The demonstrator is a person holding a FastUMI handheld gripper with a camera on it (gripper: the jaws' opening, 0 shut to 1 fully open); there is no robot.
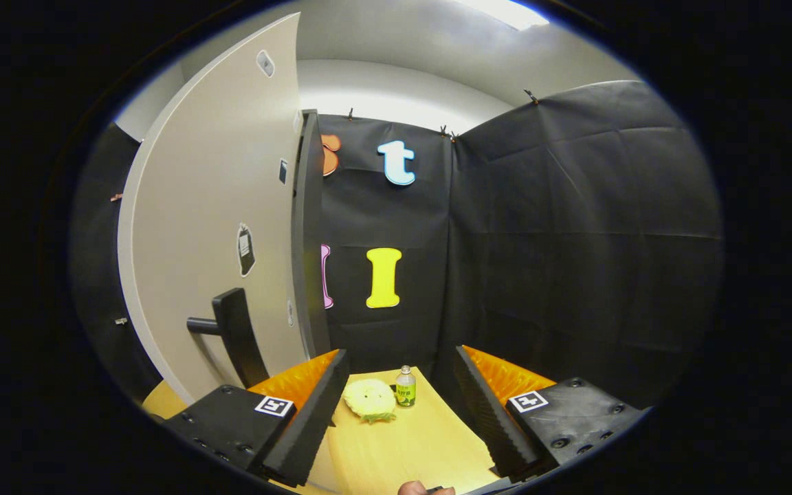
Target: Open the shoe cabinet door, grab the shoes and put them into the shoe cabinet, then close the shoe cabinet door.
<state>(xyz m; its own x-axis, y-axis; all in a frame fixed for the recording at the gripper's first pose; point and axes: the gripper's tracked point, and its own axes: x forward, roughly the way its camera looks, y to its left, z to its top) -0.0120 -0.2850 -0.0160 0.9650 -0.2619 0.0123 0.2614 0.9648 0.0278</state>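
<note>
the claw (396,419) is released, its fingers spread wide with nothing between them, above the counter (403,447). beyond the fingers, a pale slipper (369,400) lies on the counter, and a small bottle (405,386) stands just beside the slipper. left of the slipper rises the cabinet door (210,227), a dark handle (234,333) jutting from it near the left finger.

The gripper (396,412) is spread wide over the wooden table (410,447), nothing between its fingers. Ahead at 12 o'clock lie a yellow plush (369,400) and, just right of it, a small bottle (405,386) standing upright. At 10 o'clock stands the pale cabinet door (210,227), its dark handle (231,333) near the left finger.
</note>
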